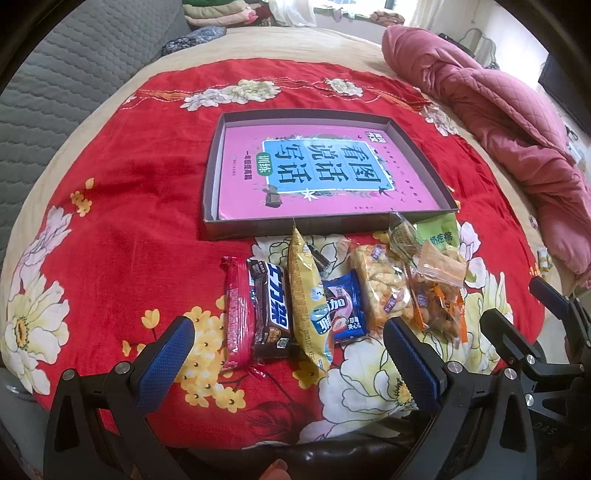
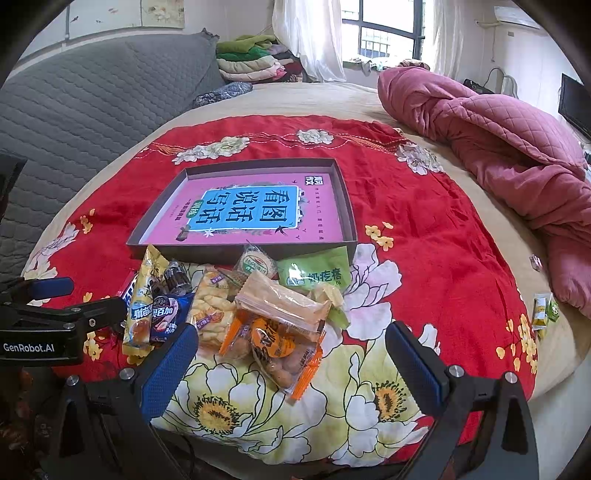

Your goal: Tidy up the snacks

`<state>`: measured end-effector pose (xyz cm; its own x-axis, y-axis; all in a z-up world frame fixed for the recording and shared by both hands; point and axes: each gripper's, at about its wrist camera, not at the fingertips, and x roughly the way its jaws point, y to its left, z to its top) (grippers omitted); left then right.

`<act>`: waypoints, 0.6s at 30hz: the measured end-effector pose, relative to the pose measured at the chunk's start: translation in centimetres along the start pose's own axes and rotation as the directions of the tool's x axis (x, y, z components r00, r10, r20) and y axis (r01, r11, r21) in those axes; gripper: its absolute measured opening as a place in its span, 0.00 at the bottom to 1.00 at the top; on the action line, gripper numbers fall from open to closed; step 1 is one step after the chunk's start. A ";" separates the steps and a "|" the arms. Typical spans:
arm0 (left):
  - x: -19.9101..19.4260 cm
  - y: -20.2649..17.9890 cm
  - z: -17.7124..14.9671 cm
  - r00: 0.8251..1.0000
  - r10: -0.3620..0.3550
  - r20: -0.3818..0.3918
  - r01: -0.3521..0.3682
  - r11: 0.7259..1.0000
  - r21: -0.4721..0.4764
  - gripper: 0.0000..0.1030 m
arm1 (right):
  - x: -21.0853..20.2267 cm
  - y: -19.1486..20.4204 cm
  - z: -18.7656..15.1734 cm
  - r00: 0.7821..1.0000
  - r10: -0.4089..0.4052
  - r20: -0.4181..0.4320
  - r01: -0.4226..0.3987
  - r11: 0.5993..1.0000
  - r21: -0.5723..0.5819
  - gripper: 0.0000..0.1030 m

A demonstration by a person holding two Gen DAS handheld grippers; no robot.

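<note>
Daylit room, strong fisheye warp

I see soft daylight from the window (image 2: 384, 35) far ahead of the right tool (image 2: 291, 354), which blows out white there. Shadows on the bed (image 2: 461, 206) are faint. Snack wrappers (image 2: 280, 306) catch mild glare. Edges bend hard into black corners; the centre looks fairly sharp, the rims softer.

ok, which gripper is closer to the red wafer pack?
Left. The left gripper hangs open right over the red wafer pack; the right gripper sits open further right, by the orange-edged snack bag.
</note>
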<state>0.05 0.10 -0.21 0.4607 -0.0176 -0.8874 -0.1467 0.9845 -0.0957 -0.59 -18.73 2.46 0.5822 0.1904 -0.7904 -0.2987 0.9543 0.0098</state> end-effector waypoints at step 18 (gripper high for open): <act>-0.1 -0.4 0.0 1.000 0.003 -0.004 -0.003 1.000 0.007 0.99 | -0.1 0.3 0.0 1.000 0.003 0.005 -0.003 1.000 -0.002 0.99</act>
<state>0.04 -0.33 -0.09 0.4571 -0.0155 -0.8893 -0.1420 0.9858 -0.0902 -0.75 -18.50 2.51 0.5849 0.1946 -0.7874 -0.3024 0.9531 0.0109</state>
